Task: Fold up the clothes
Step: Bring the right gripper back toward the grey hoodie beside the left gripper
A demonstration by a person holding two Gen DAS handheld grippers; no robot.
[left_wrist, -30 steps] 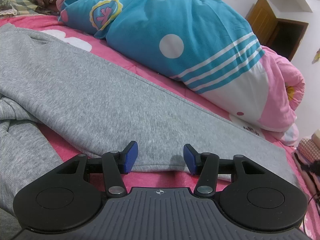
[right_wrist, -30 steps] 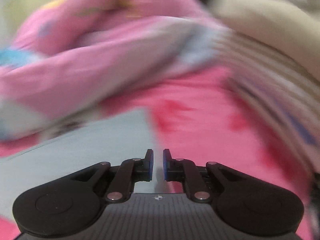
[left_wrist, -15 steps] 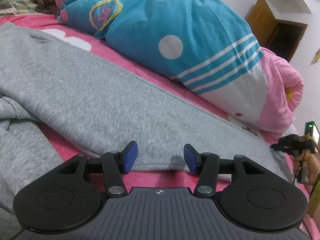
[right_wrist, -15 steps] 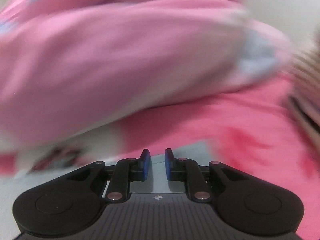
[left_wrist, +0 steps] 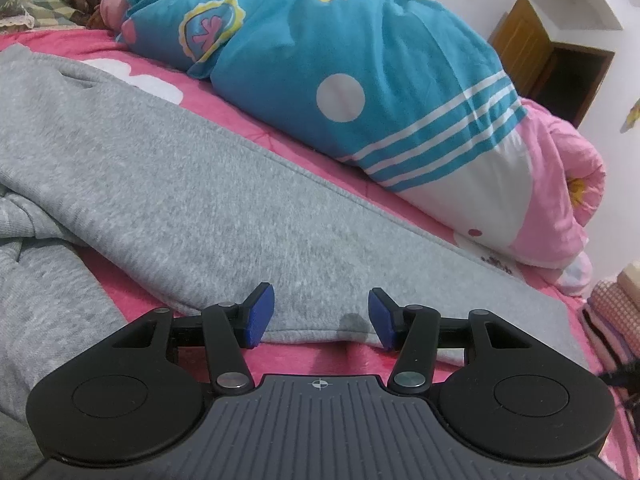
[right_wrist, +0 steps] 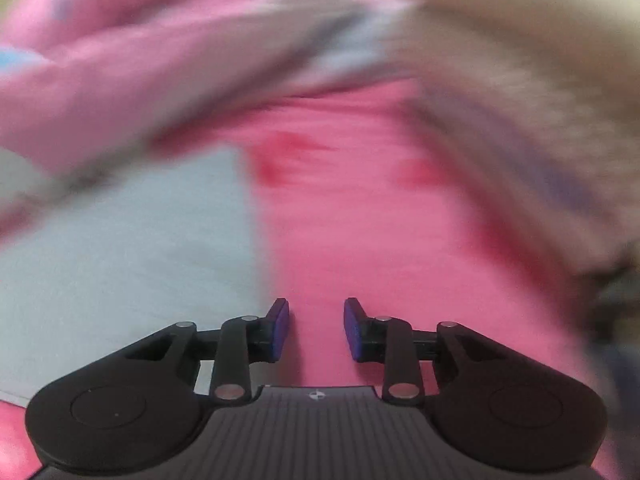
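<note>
Grey sweatpants (left_wrist: pixel 200 200) lie spread across the pink bed sheet (left_wrist: pixel 132 280); one leg runs to the right, another bunches at the lower left. My left gripper (left_wrist: pixel 318 316) is open, its blue pads straddling the near hem of the leg, nothing pinched. In the blurred right wrist view, the end of the grey leg (right_wrist: pixel 132 264) lies to the left. My right gripper (right_wrist: pixel 316 330) is open over bare pink sheet (right_wrist: pixel 360 240), just right of the leg's edge.
A rolled blue and pink quilt (left_wrist: pixel 360 80) lies along the far side of the bed, also seen as a pink blur (right_wrist: pixel 160 60). A beige striped cloth (right_wrist: pixel 520 100) lies at the right. A wooden door (left_wrist: pixel 524 48) stands at the back right.
My right gripper has opened from nearly shut and swung, so the leg's end now lies to its left. The left gripper has held still and open.
</note>
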